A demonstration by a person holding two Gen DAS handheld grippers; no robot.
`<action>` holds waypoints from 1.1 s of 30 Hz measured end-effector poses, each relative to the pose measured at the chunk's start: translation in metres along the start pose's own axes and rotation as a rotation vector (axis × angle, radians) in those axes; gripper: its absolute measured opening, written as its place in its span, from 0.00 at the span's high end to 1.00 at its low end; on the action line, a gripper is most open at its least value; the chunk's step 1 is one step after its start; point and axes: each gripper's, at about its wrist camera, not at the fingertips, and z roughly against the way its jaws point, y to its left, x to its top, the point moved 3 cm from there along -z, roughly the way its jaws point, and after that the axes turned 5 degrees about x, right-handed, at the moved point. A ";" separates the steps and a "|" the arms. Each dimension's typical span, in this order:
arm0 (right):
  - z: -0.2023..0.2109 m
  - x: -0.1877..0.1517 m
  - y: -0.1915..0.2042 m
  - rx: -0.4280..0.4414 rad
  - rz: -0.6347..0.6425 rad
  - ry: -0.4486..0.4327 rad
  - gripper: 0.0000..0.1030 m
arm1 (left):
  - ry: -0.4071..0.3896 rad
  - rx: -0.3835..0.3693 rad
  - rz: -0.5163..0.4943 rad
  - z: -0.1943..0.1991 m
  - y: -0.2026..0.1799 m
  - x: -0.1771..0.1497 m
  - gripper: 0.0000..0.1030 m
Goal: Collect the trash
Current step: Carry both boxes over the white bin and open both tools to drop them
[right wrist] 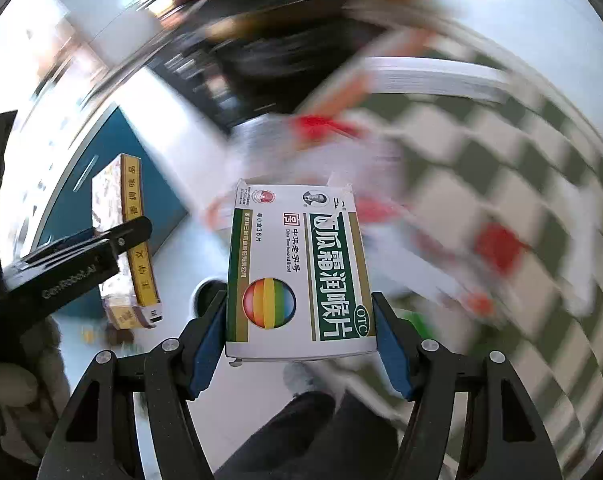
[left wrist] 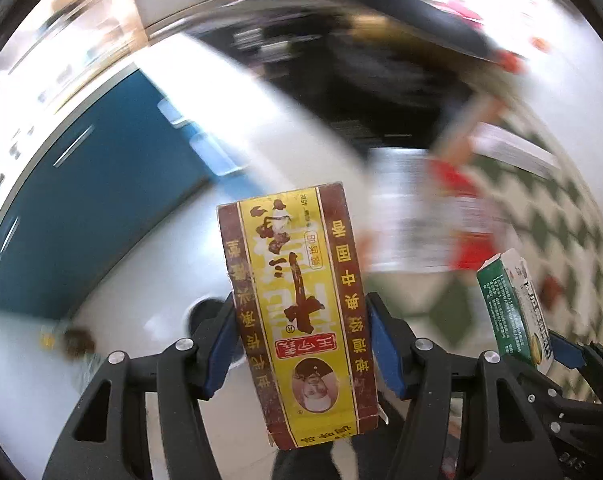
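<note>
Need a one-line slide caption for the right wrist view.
Right gripper clamps a white-and-green cardboard medicine box; left gripper alongside holds a yellow-and-brown carton.

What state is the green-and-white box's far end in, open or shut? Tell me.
Open. The green-and-white box, clamped in the right claw, shows loose torn flaps sticking up at its far end; its contents are hidden.

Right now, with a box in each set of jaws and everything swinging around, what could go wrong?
1. The yellow and brown box is pinched only along its lower sides by the left gripper; most of it sticks out past the pads, so a fast swing could lever it loose.
2. The white and green box in the right gripper has a torn-open top flap; squeezing could crush it.
3. The two boxes travel close together and could knock.
</note>
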 end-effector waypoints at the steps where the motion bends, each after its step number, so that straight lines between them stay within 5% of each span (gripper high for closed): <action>1: -0.022 0.000 0.024 0.025 0.046 0.020 0.32 | 0.007 0.019 0.028 -0.006 0.021 -0.004 0.44; 5: -0.111 -0.015 0.106 0.101 0.192 0.110 0.32 | 0.088 0.124 0.195 -0.062 0.139 -0.039 0.44; 10: -0.249 -0.048 0.174 0.182 0.268 0.219 0.32 | 0.198 0.159 0.339 -0.162 0.227 -0.092 0.44; 15: -0.416 -0.091 0.189 0.177 0.279 0.320 0.32 | 0.360 0.025 0.474 -0.325 0.271 -0.156 0.44; 22: -0.616 -0.131 0.166 0.181 0.230 0.461 0.31 | 0.547 -0.207 0.593 -0.516 0.275 -0.214 0.42; 24: -0.653 -0.143 0.164 0.147 0.245 0.500 0.10 | 0.564 -0.205 0.590 -0.536 0.269 -0.217 0.35; 25: -0.663 -0.146 0.163 0.135 0.252 0.497 0.03 | 0.557 -0.192 0.594 -0.542 0.272 -0.223 0.18; 27: -0.672 -0.148 0.162 0.096 0.284 0.479 0.00 | 0.539 -0.172 0.597 -0.540 0.273 -0.228 0.03; 33: -0.650 -0.149 0.157 -0.035 0.381 0.417 0.00 | 0.456 0.041 0.562 -0.493 0.279 -0.226 0.03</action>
